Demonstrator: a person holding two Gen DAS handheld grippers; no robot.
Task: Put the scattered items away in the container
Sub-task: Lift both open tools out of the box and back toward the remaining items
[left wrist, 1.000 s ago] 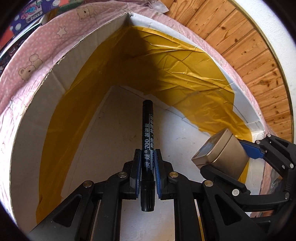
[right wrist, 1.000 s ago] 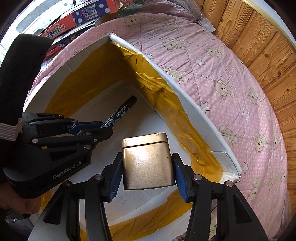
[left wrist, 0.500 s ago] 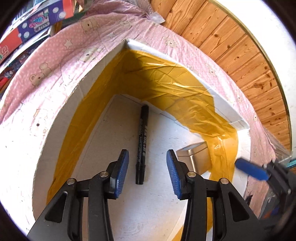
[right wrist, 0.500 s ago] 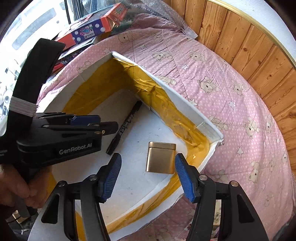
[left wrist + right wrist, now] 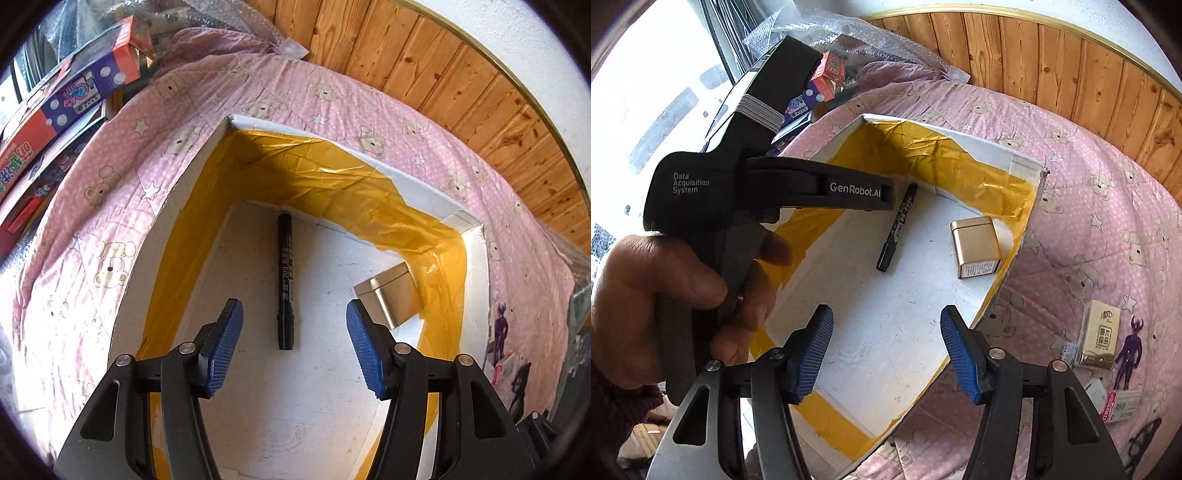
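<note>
The pen [image 5: 285,280] lies on the box [image 5: 474,258] floor beneath the opening, empty left gripper [image 5: 293,347], tin [image 5: 391,295] to its right

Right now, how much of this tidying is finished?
Done: the black marker and gold tin lie in the box. In hand: nothing; the left gripper's jaws are opening. Left: a tissue pack and purple figure on the bedspread.

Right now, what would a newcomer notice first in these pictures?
The white box lined with yellow tape, lying on the pink bear blanket. On its floor lie a black marker and, nearer one side wall, a gold tin. Small items wait on the blanket outside.
</note>
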